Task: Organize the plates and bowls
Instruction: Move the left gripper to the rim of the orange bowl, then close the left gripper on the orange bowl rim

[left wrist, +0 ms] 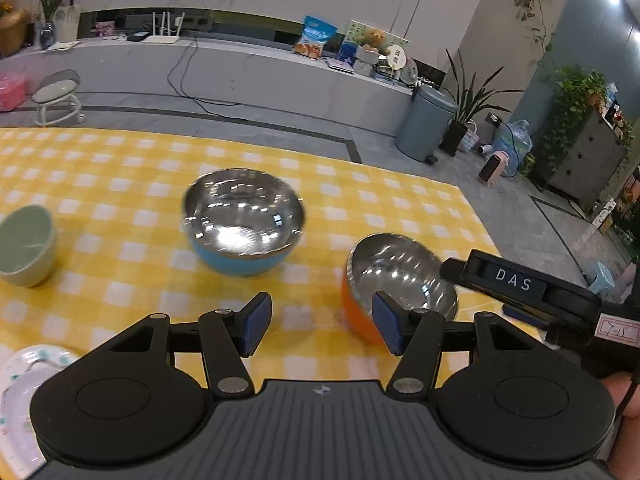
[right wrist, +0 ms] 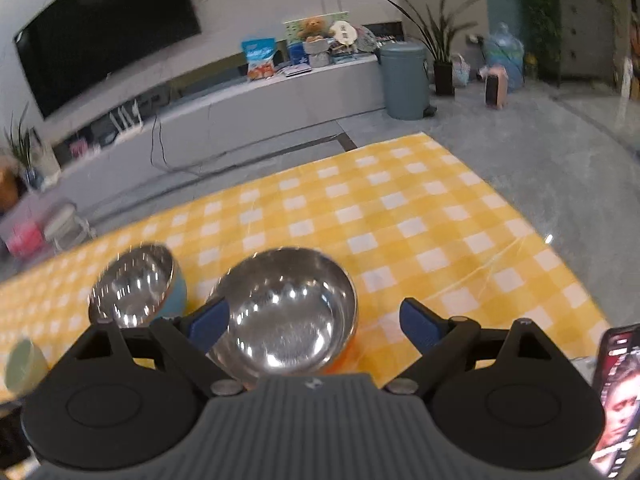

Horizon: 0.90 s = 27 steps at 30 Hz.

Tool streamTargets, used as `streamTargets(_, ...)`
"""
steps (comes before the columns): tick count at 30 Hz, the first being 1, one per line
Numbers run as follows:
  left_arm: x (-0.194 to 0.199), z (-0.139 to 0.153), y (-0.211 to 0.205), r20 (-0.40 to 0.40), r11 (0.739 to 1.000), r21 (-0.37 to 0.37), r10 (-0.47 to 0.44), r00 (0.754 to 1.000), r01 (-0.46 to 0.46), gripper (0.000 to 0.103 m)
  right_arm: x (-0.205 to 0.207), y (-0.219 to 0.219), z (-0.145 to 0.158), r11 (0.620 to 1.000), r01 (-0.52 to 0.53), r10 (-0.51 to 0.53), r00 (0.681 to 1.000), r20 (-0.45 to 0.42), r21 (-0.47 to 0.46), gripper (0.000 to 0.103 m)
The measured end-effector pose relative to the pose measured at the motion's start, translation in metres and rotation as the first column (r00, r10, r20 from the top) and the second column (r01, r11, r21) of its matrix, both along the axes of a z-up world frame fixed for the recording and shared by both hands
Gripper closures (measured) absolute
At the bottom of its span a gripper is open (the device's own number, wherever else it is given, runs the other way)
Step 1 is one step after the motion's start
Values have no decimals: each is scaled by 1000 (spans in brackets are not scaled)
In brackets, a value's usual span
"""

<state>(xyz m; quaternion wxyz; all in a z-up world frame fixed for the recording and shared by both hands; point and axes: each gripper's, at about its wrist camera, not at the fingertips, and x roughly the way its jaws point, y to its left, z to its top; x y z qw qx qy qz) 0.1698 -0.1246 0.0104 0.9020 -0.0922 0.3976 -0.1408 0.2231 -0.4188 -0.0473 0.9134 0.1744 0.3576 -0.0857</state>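
Observation:
A blue steel-lined bowl (left wrist: 244, 220) stands mid-table on the yellow checked cloth (left wrist: 120, 160). An orange steel-lined bowl (left wrist: 400, 280) sits to its right. A pale green bowl (left wrist: 26, 244) is at the left edge and a patterned plate (left wrist: 24, 376) lies at the near left. My left gripper (left wrist: 320, 326) is open and empty, just before the orange bowl. My right gripper (right wrist: 316, 326) is open, its fingers either side of the orange bowl (right wrist: 284, 312), not closed on it. The blue bowl (right wrist: 136, 288) and green bowl (right wrist: 24, 364) lie to its left.
The right gripper's body (left wrist: 520, 284) reaches in over the orange bowl from the right. A phone (right wrist: 616, 396) stands at the table's near right. Beyond the table edge are floor, a grey bin (left wrist: 424, 124) and a stool (left wrist: 56, 96).

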Motion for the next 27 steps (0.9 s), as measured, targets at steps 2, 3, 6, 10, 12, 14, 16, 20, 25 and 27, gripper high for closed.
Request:
streamTargets(2, 10, -4, -9, -9, 1000, -6, 2, 1000, -2, 35, 6, -8, -5, 999, 24, -23, 999, -30, 33, 13)
streamTargets(3, 14, -5, -12, -14, 1000, -9, 5, 1000, -5, 35, 9, -12, -8, 998, 40, -38, 998, -42, 40, 13)
streamTargets(6, 27, -12, -21, -32, 1000, -23, 9, 999, -9, 35, 17, -21, -19, 994, 88, -83, 993, -82, 58, 14)
streamTargets(10, 41, -24, -33, -49, 1000, -26, 7, 999, -8, 35, 31, -29, -33, 986, 130, -116, 984, -134, 105, 18)
streamTargets(12, 47, -30, -38, -56, 1000, -13, 3, 998, -4, 35, 35, -30, -36, 987, 115, -98, 985, -141, 111, 24)
streamTargets(14, 52, -36, -44, -63, 1000, -1, 5, 998, -5, 35, 36, -31, -37, 986, 114, -96, 985, -141, 120, 28)
streamTargets(16, 57, -42, -46, -82, 1000, 12, 8, 997, -7, 37, 36, -33, -39, 983, 114, -93, 986, -140, 146, 31)
streamTargets(20, 63, -52, -47, -105, 1000, 21, 6, 995, -4, 43, 38, -36, -44, 974, 102, -73, 986, -150, 201, 43)
streamTargets(25, 67, -62, -48, -137, 1000, 30, 7, 991, -3, 63, 43, -27, -50, 977, 67, -34, 985, -166, 201, 60)
streamTargets(27, 67, -64, -49, -138, 999, 38, 6, 990, -1, 70, 44, -25, -53, 980, 60, -26, 984, -176, 192, 67)
